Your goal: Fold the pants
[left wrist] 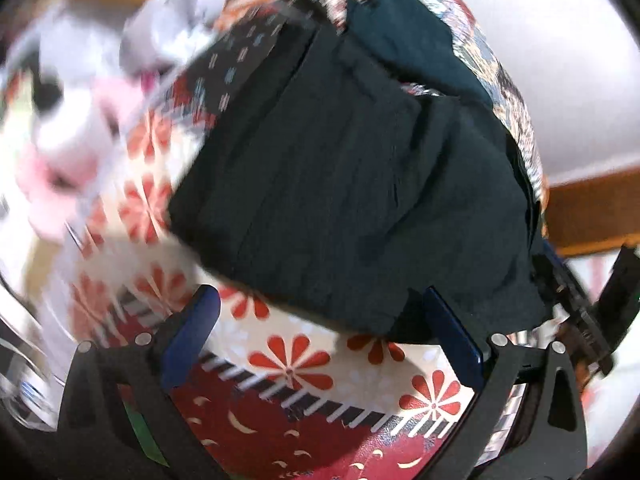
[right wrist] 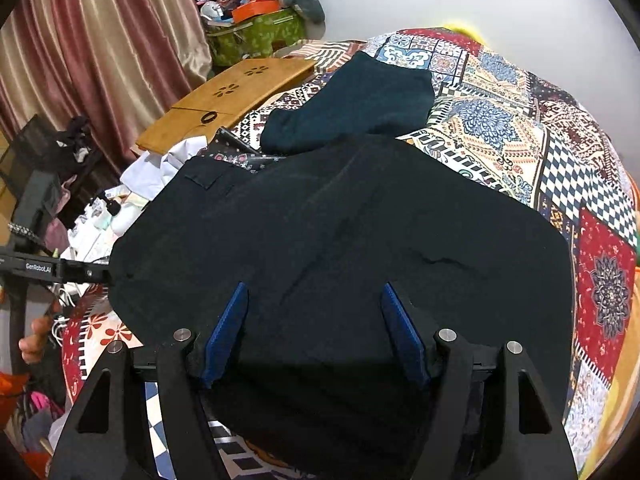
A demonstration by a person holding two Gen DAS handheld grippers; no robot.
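Right gripper [right wrist: 314, 332] wide apart over the dark pants [right wrist: 340, 240] with nothing pinched, left gripper [left wrist: 320, 340] likewise spread and empty at the pants' near edge, pants flat on the patchwork bedspread [right wrist: 520, 140], wooden board [right wrist: 224, 100] beyond.

Your bed [right wrist: 520, 152] wears a patchwork cover; the dark pants [right wrist: 340, 240] lie spread on it, a wooden tray [right wrist: 224, 100] at its far-left edge.

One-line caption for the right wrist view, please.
Open right gripper above dark pants spread on a patchwork bedspread.
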